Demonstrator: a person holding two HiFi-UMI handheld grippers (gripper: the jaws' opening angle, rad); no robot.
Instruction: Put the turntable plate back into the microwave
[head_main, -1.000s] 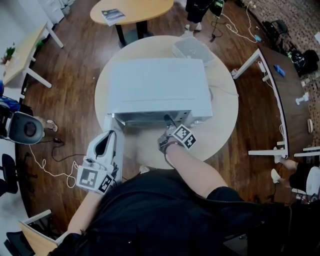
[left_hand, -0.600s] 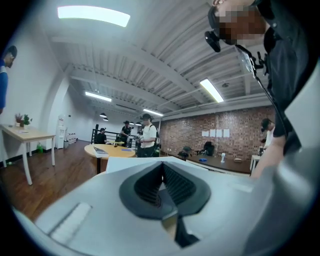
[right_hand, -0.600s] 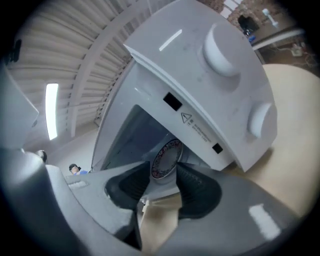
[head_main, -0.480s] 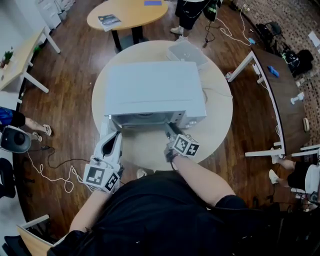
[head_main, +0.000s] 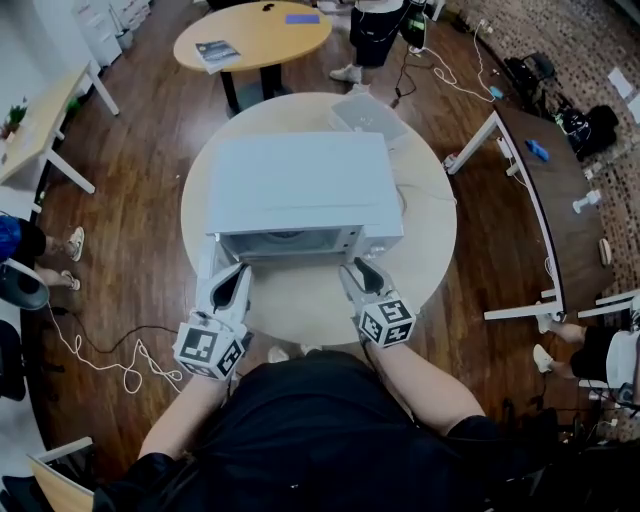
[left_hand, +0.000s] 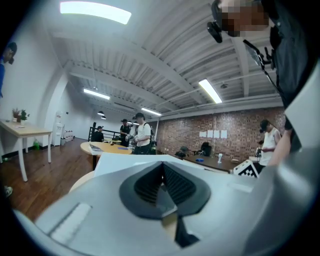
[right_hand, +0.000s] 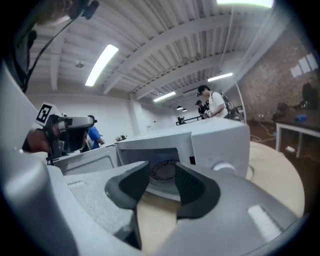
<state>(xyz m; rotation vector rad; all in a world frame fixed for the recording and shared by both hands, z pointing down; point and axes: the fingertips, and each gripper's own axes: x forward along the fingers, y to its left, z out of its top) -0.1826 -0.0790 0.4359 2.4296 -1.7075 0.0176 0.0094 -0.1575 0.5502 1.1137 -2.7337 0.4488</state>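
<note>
A person at a round table (head_main: 432, 235) holds two grippers in front of a white microwave (head_main: 300, 180) at the centre of the head view. The door (right_hand: 86, 161) stands swung open at the left. The turntable plate (right_hand: 165, 173) lies inside the cavity, seen through the opening in the right gripper view. The right gripper (head_main: 358, 268), at lower centre just before the control panel, has its jaws narrowly apart with nothing between them. The left gripper (head_main: 236, 272), lower left beside the open door, has its pads meeting at the tips and grips nothing. Other people stand near a second table (head_main: 250, 30) at the top of the frame.
</note>
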